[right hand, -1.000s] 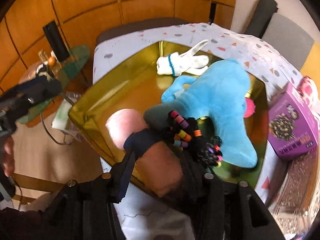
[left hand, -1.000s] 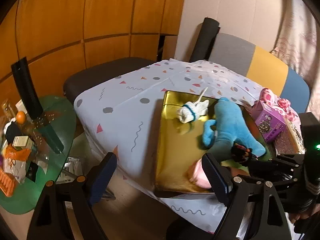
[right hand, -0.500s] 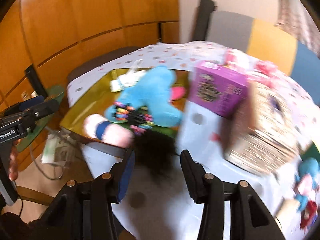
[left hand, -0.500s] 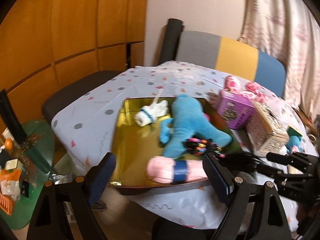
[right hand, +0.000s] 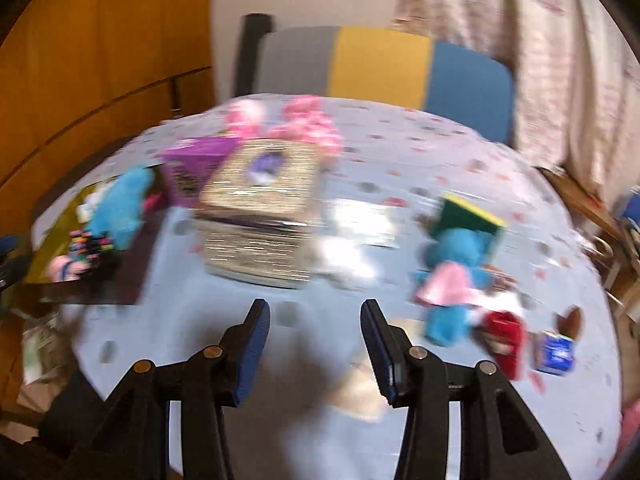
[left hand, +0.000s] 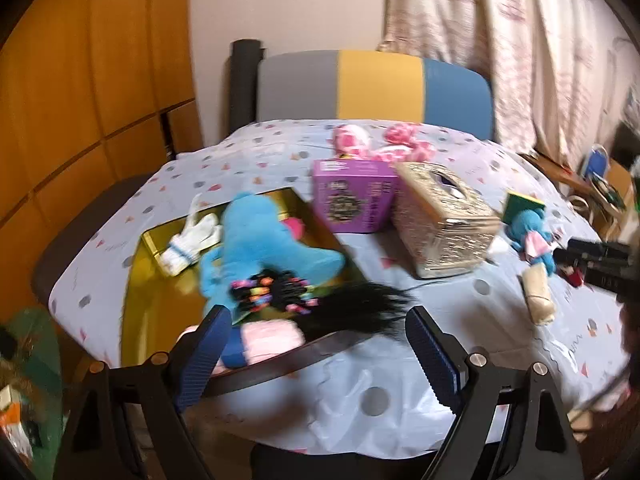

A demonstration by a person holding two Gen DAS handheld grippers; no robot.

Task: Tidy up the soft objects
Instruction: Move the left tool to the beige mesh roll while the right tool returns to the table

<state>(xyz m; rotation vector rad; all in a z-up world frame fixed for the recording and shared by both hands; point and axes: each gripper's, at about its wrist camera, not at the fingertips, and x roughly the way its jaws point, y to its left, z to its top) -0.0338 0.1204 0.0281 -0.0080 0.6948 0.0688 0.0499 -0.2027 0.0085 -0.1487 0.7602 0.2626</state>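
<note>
Blue plush [left hand: 260,236] lies lengthwise in gold tray [left hand: 152,240], head far.

The left hand-held gripper [left hand: 318,354] has black angular arms, brass-coloured screws and ribbed blue finger pads [left hand: 204,354].

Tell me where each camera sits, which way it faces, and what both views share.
Left wrist: sits on the left tool, looking down and forward over the gold tray with the blue plush; its own two open fingers show, and the right tool enters at the right edge.
Right wrist: sits on the right tool, looking down over the tablecloth toward the small blue doll; blurred; its own fingers show, nothing between them.
Shared: tray, plush, purple box, tissue box, doll, striped chair.
</note>
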